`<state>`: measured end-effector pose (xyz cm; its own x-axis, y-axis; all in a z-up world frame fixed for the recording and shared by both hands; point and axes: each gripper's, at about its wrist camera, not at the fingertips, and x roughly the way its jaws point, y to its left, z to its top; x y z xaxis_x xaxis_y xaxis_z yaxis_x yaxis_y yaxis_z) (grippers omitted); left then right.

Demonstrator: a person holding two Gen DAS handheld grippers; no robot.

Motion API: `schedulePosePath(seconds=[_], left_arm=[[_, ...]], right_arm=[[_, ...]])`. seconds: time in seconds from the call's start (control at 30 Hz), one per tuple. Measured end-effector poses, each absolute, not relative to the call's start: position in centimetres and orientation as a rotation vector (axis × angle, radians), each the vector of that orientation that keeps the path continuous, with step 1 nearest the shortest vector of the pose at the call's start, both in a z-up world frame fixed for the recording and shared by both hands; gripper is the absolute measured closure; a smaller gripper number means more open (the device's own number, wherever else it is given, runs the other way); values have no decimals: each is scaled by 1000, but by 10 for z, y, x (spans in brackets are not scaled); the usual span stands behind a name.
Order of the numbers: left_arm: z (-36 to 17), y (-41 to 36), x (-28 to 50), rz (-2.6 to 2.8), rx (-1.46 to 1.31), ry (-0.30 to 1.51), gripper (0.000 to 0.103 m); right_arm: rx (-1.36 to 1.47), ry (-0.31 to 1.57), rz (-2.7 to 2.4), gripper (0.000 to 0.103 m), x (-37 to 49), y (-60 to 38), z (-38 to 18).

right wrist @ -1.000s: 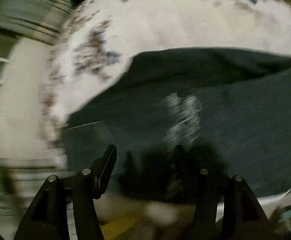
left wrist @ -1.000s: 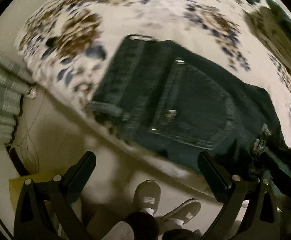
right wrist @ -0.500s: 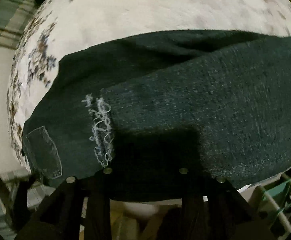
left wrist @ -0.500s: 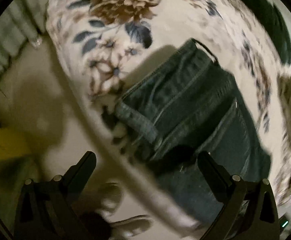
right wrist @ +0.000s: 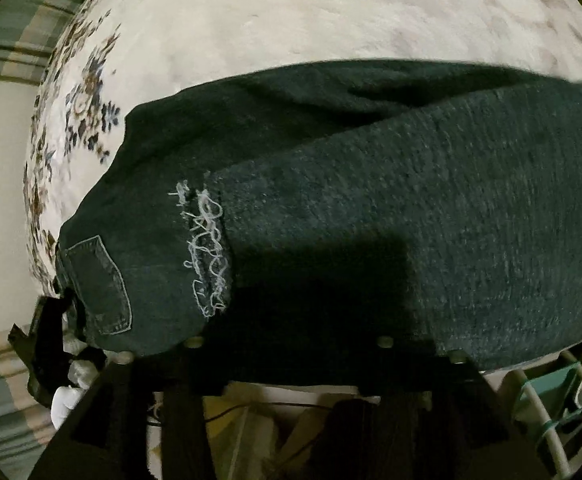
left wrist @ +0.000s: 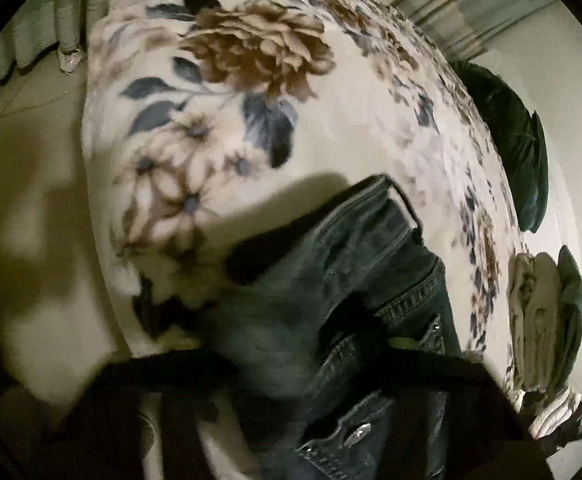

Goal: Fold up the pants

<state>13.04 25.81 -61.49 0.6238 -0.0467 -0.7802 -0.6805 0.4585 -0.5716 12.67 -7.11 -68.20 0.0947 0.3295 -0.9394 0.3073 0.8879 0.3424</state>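
Lying across the near edge of the floral blanket (left wrist: 251, 128) on the bed, the dark jeans (right wrist: 371, 200) look doubled lengthwise, one leg stacked on the other, with a frayed rip (right wrist: 207, 248) at about 8 o'clock in the right wrist view and a back pocket (right wrist: 99, 284) further toward 8 o'clock at the waist end. Judging progress: the leg-on-leg fold seems done, the crosswise folds are left, so roughly early-middle. In the left wrist view the waistband (left wrist: 371, 220) with belt loop sits near center, running down to 5 o'clock, rivets and a snap button (left wrist: 357, 432) near 6 o'clock. The left gripper (left wrist: 291, 360) is blurred and dark over the denim; its fingers seem drawn in on the waist fabric, but I cannot tell if they actually pinch it. The right gripper (right wrist: 287, 344) has its fingers buried under or in the near edge of the leg at 6 o'clock; jaw state cannot be told either. A green cushion (left wrist: 507, 140) lies at 3 o'clock, folded laundry (left wrist: 539, 320) at 4 o'clock, and a wire basket (right wrist: 551, 400) at 5 o'clock in the right view. Versus half a second ago: the left gripper has dropped much closer to the waistband, and its fingers, then spread wide and clear of cloth, have come in; the right view has closed in slightly on the same leg.
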Motion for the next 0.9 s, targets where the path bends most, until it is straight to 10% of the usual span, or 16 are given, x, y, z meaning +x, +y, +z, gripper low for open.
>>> schedulePosePath(seconds=[0.33, 0.9], left_arm=[[-522, 211, 131, 362, -742, 714, 79], [-388, 7, 123, -20, -218, 567, 80]], right_arm=[[302, 1494, -94, 6, 121, -70, -666], [349, 1386, -258, 5, 66, -204, -618]])
